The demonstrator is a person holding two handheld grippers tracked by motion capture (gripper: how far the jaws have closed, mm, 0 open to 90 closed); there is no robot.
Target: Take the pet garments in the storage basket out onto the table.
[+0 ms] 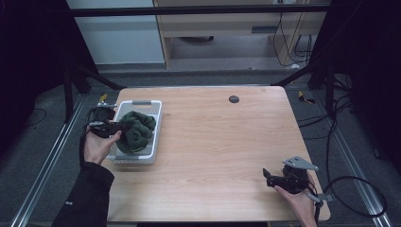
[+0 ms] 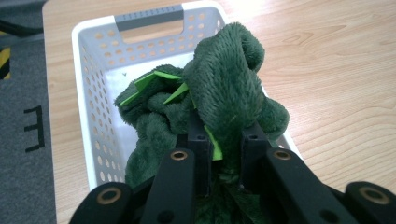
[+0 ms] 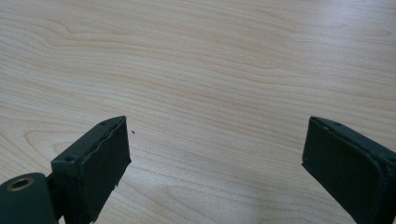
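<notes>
Dark green plush toy gripped over the white basket

The dark green plush toy (image 2: pixel 224 93) with light green felt spikes lies lengthwise along the white perforated plastic basket (image 1: pixel 153 124) at left of the high view, bunched; the left gripper (image 2: pixel 223 142) pinches its fur. The right gripper (image 3: pixel 215 154), lower right, gapes wide over the wooden table (image 1: pixel 217 142).

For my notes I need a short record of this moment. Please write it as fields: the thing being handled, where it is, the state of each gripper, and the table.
thing handled: dark green plush toy with light green felt parts
place: in and above the white perforated basket, at the table's left side
left gripper: jaws shut on the plush toy
right gripper: jaws open, nothing between them, over bare wood
table: light wooden top
</notes>
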